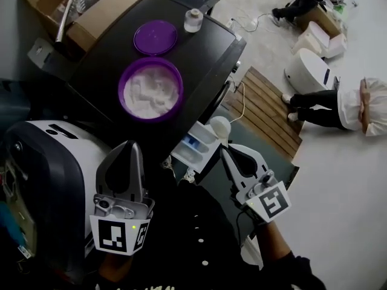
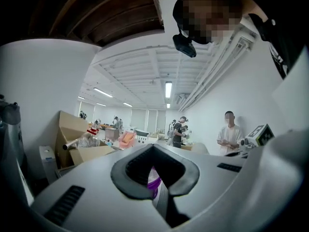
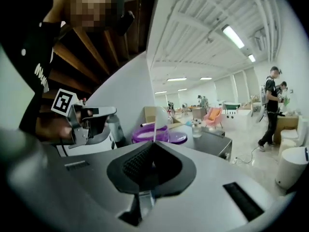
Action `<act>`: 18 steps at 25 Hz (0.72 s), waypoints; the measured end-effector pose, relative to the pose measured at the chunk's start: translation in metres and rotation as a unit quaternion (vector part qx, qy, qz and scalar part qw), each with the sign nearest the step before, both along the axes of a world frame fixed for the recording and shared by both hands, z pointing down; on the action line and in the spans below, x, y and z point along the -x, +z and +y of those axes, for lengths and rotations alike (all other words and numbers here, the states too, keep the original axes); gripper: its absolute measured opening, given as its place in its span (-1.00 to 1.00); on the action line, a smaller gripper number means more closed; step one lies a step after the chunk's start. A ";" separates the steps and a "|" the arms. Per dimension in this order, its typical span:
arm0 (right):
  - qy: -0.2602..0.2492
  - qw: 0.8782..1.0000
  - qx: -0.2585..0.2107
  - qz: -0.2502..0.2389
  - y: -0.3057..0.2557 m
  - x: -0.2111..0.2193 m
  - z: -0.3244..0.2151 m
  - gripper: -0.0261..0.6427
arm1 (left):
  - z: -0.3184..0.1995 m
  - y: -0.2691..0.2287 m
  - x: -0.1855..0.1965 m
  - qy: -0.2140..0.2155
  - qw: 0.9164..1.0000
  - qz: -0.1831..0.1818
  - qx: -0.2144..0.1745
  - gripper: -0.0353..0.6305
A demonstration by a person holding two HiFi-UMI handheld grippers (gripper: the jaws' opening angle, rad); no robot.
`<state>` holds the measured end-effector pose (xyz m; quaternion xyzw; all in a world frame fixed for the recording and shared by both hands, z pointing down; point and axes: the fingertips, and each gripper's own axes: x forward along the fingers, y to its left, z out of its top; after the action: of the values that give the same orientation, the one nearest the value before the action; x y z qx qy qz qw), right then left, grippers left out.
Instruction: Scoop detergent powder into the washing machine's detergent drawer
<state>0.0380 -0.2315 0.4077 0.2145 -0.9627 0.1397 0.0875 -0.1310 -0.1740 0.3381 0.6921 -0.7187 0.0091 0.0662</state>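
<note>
A purple bowl (image 1: 151,89) of white detergent powder sits on the black washing machine top (image 1: 205,47), with its purple lid (image 1: 155,37) behind it. The white detergent drawer (image 1: 195,145) is pulled out at the machine's front. My right gripper (image 1: 225,154) is shut on the handle of a white scoop (image 1: 219,126), whose bowl hovers over the drawer's right end. In the right gripper view the scoop (image 3: 157,119) stands edge-on between the closed jaws of the right gripper (image 3: 153,144). My left gripper (image 1: 129,147) is shut and empty, near the machine's front left; the left gripper (image 2: 153,147) faces the purple bowl (image 2: 153,185).
A small white jar (image 1: 193,20) stands at the back of the machine top. Cardboard boxes (image 1: 91,5) lie behind left. A white rounded appliance (image 1: 54,162) is by my left side. To the right are a wooden pallet (image 1: 266,104), a white unit (image 1: 309,70) and a person (image 1: 338,107) on the floor.
</note>
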 end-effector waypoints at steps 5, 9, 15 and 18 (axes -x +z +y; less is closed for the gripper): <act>0.070 0.994 -0.061 -0.058 -0.071 -0.017 -0.030 -0.83 | -0.008 -0.031 0.010 -0.004 0.999 -0.017 -0.032 -0.87; 0.113 0.984 -0.097 -0.094 -0.111 -0.036 -0.047 -0.83 | -0.011 -0.056 0.017 -0.008 0.998 -0.031 -0.060 -0.87; 0.171 0.968 -0.137 -0.121 -0.145 -0.070 -0.065 -0.83 | -0.014 -0.083 0.029 -0.018 0.994 -0.055 -0.090 -0.87; 0.192 0.960 -0.164 -0.122 -0.155 -0.084 -0.070 -0.83 | -0.014 -0.093 0.035 -0.026 0.992 -0.069 -0.102 -0.87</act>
<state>0.1220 -0.3018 0.2526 0.3884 -0.9164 0.0193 -0.0953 -0.1662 -0.1879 0.2448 0.6740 -0.7366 -0.0178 -0.0544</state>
